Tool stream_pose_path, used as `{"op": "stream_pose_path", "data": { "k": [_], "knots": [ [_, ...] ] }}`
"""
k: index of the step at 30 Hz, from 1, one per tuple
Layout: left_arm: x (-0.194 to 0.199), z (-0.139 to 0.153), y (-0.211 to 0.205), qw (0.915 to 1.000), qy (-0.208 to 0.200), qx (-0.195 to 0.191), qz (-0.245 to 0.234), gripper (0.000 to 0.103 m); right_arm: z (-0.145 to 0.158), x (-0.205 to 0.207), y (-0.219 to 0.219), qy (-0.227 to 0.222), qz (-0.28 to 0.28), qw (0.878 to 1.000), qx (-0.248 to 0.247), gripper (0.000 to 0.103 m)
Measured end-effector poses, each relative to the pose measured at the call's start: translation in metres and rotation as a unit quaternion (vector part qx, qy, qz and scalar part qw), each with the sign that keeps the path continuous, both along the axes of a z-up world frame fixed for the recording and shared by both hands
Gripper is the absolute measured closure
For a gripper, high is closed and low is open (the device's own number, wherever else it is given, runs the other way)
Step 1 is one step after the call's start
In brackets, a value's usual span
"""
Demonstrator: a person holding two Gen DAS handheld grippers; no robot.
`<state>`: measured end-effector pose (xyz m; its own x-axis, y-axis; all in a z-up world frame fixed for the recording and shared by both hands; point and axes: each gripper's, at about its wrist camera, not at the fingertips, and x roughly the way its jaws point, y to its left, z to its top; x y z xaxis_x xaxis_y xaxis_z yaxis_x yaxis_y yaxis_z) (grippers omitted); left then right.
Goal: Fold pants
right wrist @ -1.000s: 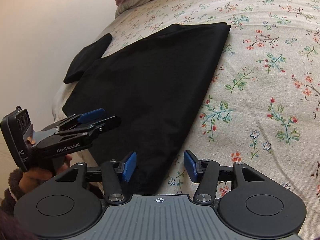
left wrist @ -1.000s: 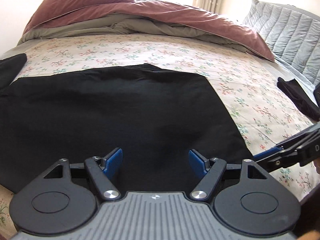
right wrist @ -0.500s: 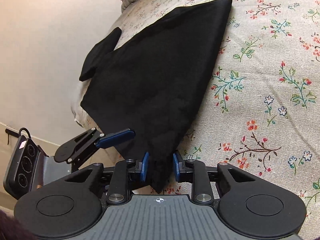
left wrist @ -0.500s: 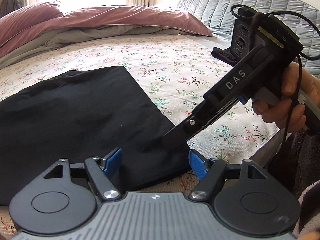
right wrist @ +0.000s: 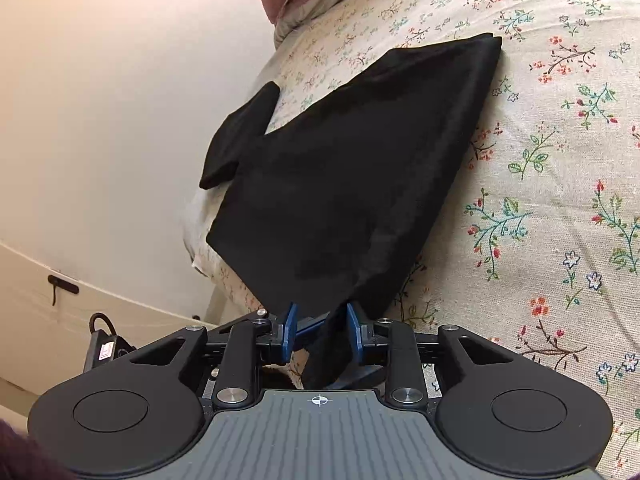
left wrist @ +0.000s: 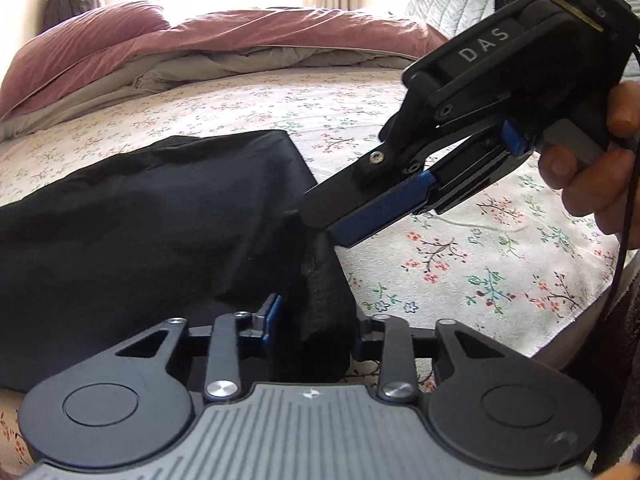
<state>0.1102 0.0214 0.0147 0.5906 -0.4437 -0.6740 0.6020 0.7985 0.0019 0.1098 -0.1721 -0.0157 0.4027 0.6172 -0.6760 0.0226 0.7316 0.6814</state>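
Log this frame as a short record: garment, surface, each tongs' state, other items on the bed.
garment: black pants, spread flat, near corner lifted
surface: floral bedsheet
left tongs: just closed on the pants' near corner
right tongs: shut on the same corner
other items: pink duvet bunched at the bed's far end; small black cloth beside the pants

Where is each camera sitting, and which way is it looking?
Left wrist view: sits on the left tongs, looking across the bed toward the pink duvet; shows the right tongs and the hand holding them.
Right wrist view: sits on the right tongs, looking along the bed's edge toward the wall; shows only its own tongs.
Both see the black pants, pinched at the near corner.
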Motion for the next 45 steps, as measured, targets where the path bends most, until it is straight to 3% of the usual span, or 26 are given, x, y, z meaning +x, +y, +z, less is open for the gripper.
{"op": "stream_pose_path", "data": {
  "k": [2, 5, 6, 8, 11, 17, 20, 22, 24, 26, 31, 34, 45],
  "knots": [
    [0.007, -0.001, 0.007, 0.9993, 0.018, -0.025, 0.022, 0.077, 0.001, 0.004, -0.009, -0.005, -0.017, 1.0, -0.01, 0.075],
    [0.008, 0.0, 0.012, 0.9986, 0.018, -0.041, 0.027, 0.082, -0.002, 0.011, -0.022, -0.004, -0.058, 0.997, -0.053, 0.067],
    [0.007, 0.0, 0.012, 0.9987, 0.014, -0.041, 0.026, 0.083, -0.004, 0.014, -0.026, -0.004, -0.068, 0.995, -0.069, 0.062],
    [0.002, -0.001, 0.011, 0.9989, 0.007, -0.039, 0.027, 0.084, -0.012, 0.023, -0.033, 0.0, -0.09, 0.991, -0.097, 0.06],
    [0.001, -0.003, 0.01, 0.9987, 0.004, -0.04, 0.031, 0.084, -0.031, 0.04, -0.042, 0.009, -0.115, 0.99, -0.084, 0.061],
    [-0.003, -0.003, 0.009, 0.9979, 0.009, -0.045, 0.046, 0.085, -0.042, 0.079, -0.043, -0.025, -0.137, 0.985, -0.1, 0.071],
    [-0.006, -0.002, 0.007, 0.9981, 0.004, -0.038, 0.049, 0.088, -0.051, 0.098, -0.046, -0.04, -0.154, 0.982, -0.101, 0.083],
    [-0.01, 0.0, 0.002, 0.9985, -0.002, -0.026, 0.048, 0.089, -0.058, 0.106, -0.053, -0.047, -0.168, 0.98, -0.092, 0.096],
    [-0.014, 0.004, -0.006, 0.9985, -0.004, -0.014, 0.053, 0.09, -0.061, 0.109, -0.058, -0.047, -0.174, 0.98, -0.085, 0.103],
    [-0.019, 0.009, -0.014, 0.9982, -0.003, -0.008, 0.06, 0.09, -0.057, 0.107, -0.062, -0.04, -0.178, 0.979, -0.086, 0.103],
    [-0.038, 0.025, -0.04, 0.9981, 0.009, -0.032, 0.051, 0.09, -0.031, 0.086, -0.083, -0.021, -0.195, 0.974, -0.11, 0.103],
    [-0.054, 0.035, -0.066, 0.9982, 0.021, -0.053, 0.019, 0.09, -0.016, 0.065, -0.107, -0.014, -0.217, 0.969, -0.114, 0.103],
    [-0.111, 0.04, -0.149, 0.9831, 0.089, -0.113, -0.113, 0.09, 0.031, -0.074, -0.224, -0.011, -0.307, 0.944, -0.122, 0.103]
  ]
}}
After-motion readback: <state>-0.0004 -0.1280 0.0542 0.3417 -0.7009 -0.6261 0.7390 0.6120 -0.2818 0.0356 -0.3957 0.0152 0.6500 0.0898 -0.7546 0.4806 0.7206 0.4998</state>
